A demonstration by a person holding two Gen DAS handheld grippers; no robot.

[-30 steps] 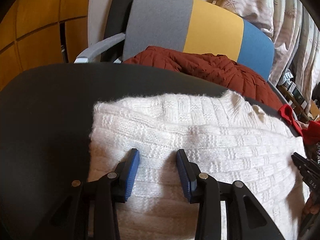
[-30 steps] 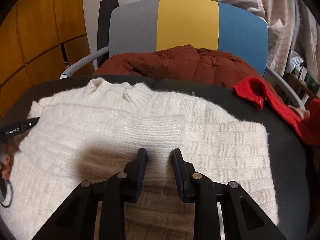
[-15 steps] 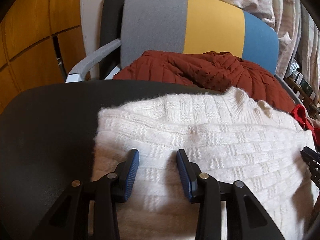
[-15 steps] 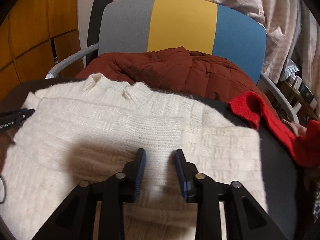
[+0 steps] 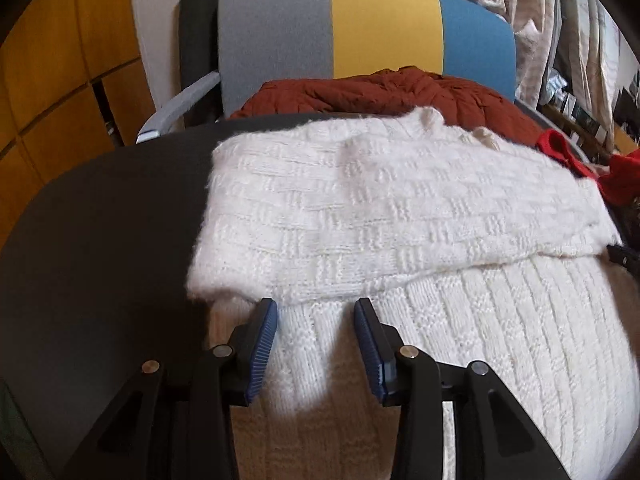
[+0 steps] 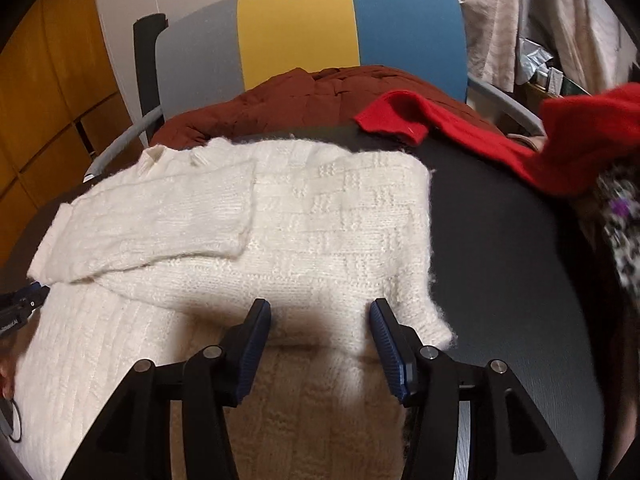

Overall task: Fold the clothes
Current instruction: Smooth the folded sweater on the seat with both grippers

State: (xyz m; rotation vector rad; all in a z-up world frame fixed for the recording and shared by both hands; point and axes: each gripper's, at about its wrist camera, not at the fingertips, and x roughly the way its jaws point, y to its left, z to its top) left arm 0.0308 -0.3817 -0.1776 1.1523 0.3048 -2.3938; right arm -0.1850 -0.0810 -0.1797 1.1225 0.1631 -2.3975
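Left gripper [image 5: 316, 334]: jaws about half apart, poised over white knit sweater [image 5: 400, 216], blue pads clear of the knit, nothing gripped. Right gripper [image 6: 320, 332]: jaws just widened, now about half apart, straddling the near fold edge, pads not pressing, nothing held.

Surface: dark round table [image 5: 108, 216], matte; sweater laid across it, upper layer folded over a ribbed lower part that runs toward the cameras.

Room, left to right: orange panelled cabinets [image 5: 48, 60]; chair [image 5: 384, 28] with grey, yellow and blue backrest directly behind the table; rust quilted jacket [image 5: 380, 92] heaped on its seat; pale patterned curtain [image 6: 504, 20] at far right.

Left wrist view only: bare table to the left of the sweater, and the sweater's left edge. Red garment [image 6: 520, 136] seen there as a small patch at the right margin.

Right wrist view only: folded sleeve lying across the sweater's left half, bare table right of the sweater, red garment draped over the table's far right edge, dark floral fabric [image 6: 622, 232] at the right margin, blurred. Tip of the other gripper at the left margin.
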